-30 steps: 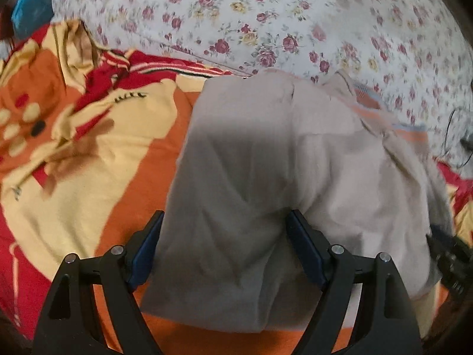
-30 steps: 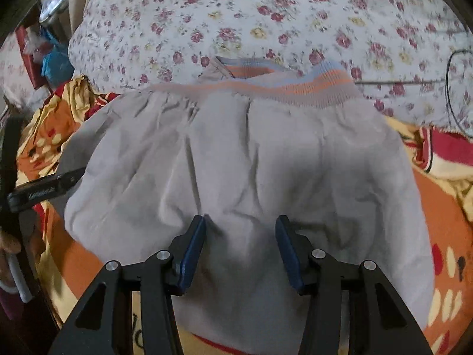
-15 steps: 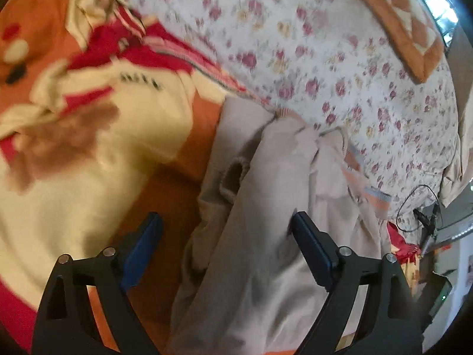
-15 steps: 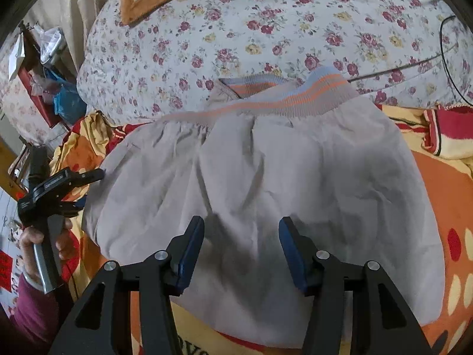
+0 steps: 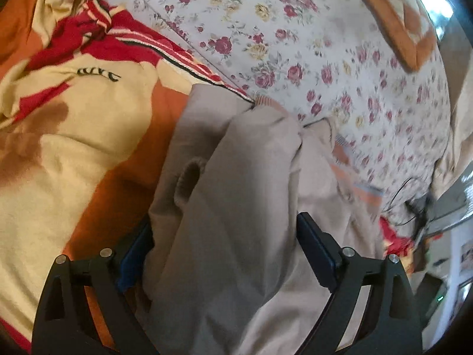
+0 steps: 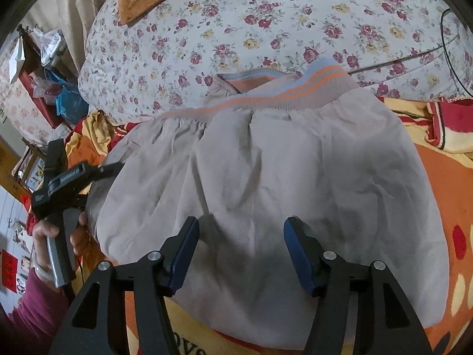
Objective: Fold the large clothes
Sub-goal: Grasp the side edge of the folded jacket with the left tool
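Note:
A grey-beige garment (image 6: 266, 162) with a ribbed orange-and-blue striped band (image 6: 295, 88) lies spread on the bed. In the left wrist view its folded side (image 5: 236, 177) bulges up between the fingers of my left gripper (image 5: 223, 230), whose jaws stand wide; cloth covers part of the left pad, with no visible pinch. The right wrist view shows that same left gripper (image 6: 74, 177) at the garment's left edge, held by a hand (image 6: 44, 236). My right gripper (image 6: 241, 224) hovers over the garment's near part. Its jaws are opening, with only flat cloth below them.
A floral quilt (image 6: 266, 14) lies behind the garment, an orange, yellow and red blanket (image 5: 74, 118) under and around it. A black cable (image 6: 449, 29) crosses the quilt at the right. Bags and clutter (image 6: 44, 74) stand off the bed at the left.
The left gripper has rolled and slid to the garment's left side, its jaws wider, a raised fold now between them. The right gripper's jaws have spread a little; it has hardly moved.

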The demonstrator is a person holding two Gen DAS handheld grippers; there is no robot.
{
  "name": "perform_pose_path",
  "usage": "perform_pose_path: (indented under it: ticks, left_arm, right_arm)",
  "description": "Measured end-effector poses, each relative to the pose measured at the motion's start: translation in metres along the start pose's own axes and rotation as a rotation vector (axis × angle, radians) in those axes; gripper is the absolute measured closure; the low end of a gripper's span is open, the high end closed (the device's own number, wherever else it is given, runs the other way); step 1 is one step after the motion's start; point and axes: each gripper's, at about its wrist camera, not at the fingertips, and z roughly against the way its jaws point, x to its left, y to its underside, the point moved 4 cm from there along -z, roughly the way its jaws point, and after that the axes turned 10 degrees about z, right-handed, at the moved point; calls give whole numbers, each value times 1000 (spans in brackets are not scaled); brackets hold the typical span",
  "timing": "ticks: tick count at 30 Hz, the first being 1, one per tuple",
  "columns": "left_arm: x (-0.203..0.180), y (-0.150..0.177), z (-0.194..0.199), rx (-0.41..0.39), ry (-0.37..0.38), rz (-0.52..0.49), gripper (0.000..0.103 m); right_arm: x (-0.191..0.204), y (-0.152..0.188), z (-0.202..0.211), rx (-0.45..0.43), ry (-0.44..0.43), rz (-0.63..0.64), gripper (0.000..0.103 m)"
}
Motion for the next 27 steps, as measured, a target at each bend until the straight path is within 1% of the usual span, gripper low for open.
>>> perform_pose_path:
  ticks: [1, 2, 3, 4, 5, 7, 8, 10, 11, 12, 13, 15, 16, 17, 19, 20, 21, 22, 23, 25, 27]
  left_arm:
    - [-2, 1, 0, 13, 26, -4, 17]
    - [-6, 3, 0, 27, 42, -21, 27]
    - [-11, 5, 0, 30, 40, -47, 35]
    - [-16, 6, 3, 28, 35, -80, 54]
    - [-21, 8, 5, 24, 35, -116, 62]
    - [-27, 9, 10, 16, 47, -144, 67]
    - [-29, 9, 11, 12, 49, -152, 68]
    - [-29, 9, 11, 2, 35, -157, 68]
    - [-29, 9, 9, -2, 23, -161, 67]
    - [-29, 10, 8, -4, 15, -169, 67]
    - [-30, 11, 6, -4, 5, -178, 64]
    - [-31, 12, 3, -1, -5, -183, 52]
    - [-29, 13, 1, 5, -2, -174, 38]
    - [-27, 13, -2, 15, 3, -155, 35]
    - [-22, 13, -8, 30, -5, -126, 35]
    - [-21, 14, -9, 31, -10, -124, 40]
    - [-21, 15, -8, 28, -14, -132, 48]
    - [-23, 16, -8, 25, -19, -148, 61]
    - [-27, 18, -5, 19, -23, -163, 67]
    - [-33, 20, 2, 8, -25, -173, 73]
    - [-44, 24, 11, -5, -27, -201, 77]
  right_arm:
    - [-1, 0, 0, -1, -3, -3, 42]
    - [-1, 0, 0, -2, -5, -5, 42]
    - [-1, 0, 1, -6, -5, -7, 42]
    - [-2, -1, 1, -10, -3, -7, 42]
    - [-2, -1, 2, -16, 1, -7, 42]
    - [-3, -2, 6, -35, 18, -2, 44]
    - [-3, -3, 8, -42, 30, 6, 44]
    - [-4, -5, 12, -64, 56, 22, 51]
    - [-6, -4, 13, -68, 57, 17, 54]
    - [-11, -5, 14, -69, 55, -3, 54]
    - [-15, -4, 14, -68, 54, -21, 54]
    - [-22, -4, 13, -65, 51, -49, 57]
    - [-24, -3, 13, -62, 50, -60, 57]
    - [-25, -2, 13, -63, 49, -64, 57]
    - [-24, -2, 15, -68, 55, -59, 57]
    - [-23, -3, 17, -73, 66, -49, 57]
    - [-23, -4, 19, -79, 76, -41, 57]
    - [-23, -4, 21, -87, 83, -35, 56]
    - [-23, -5, 22, -94, 87, -32, 55]
    - [-26, -9, 22, -106, 101, -30, 57]
    - [-30, -12, 20, -108, 116, -24, 68]
